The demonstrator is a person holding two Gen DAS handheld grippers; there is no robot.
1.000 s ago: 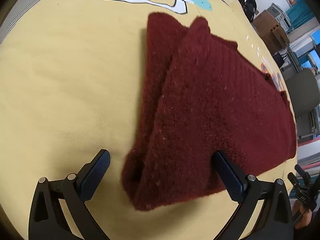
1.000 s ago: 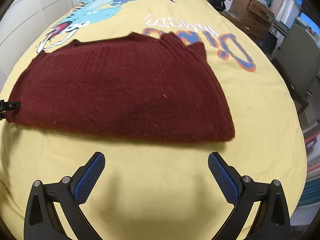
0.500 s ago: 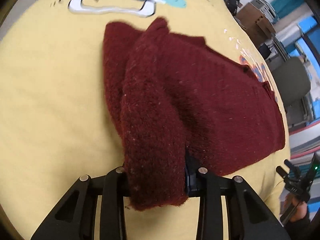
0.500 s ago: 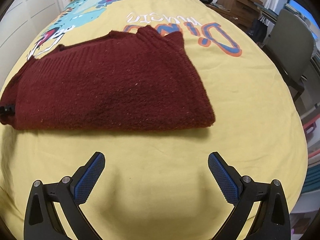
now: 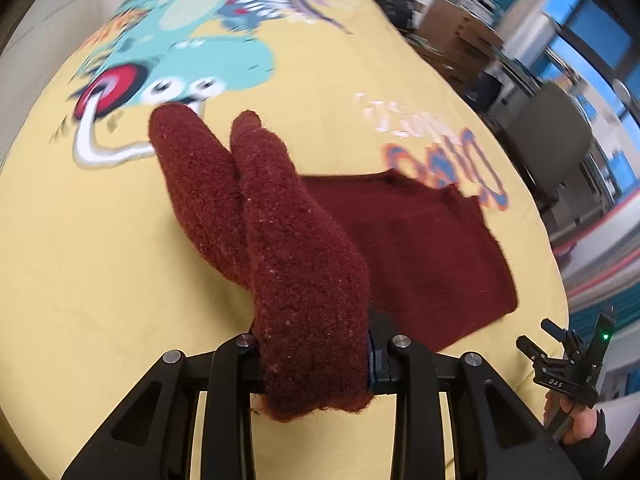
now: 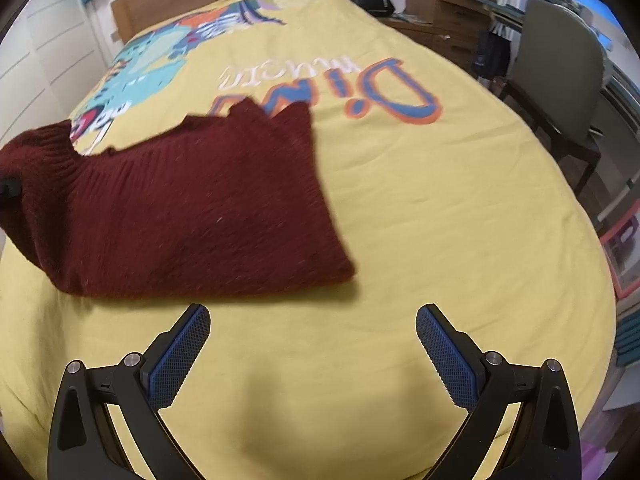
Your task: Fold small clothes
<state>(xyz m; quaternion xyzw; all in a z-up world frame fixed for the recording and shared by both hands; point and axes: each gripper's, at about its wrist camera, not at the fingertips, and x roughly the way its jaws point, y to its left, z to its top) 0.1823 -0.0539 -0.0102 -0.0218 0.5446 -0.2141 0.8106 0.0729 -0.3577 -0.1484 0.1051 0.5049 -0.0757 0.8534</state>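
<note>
Sweater (image 5: 304,280) end pinched, apparently raised, in left gripper (image 5: 316,356)

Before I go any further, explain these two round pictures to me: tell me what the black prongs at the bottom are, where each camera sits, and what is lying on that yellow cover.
There is no robot here. A person holds a two-finger gripper in each hand, and each gripper carries a wide-angle camera looking forward along its fingers; that is why the pictures look round and bent.

One picture comes from the left gripper. Its jaws are closed on a bunched end of a dark red knitted garment, lifting that end while the rest lies flat on the yellow bed cover, which has a cartoon dinosaur print.

The other picture comes from the right gripper. Its blue-padded fingers stand wide apart and hold nothing; it hangs over bare cover just in front of the garment. A chair and boxes stand beside the bed.
</note>
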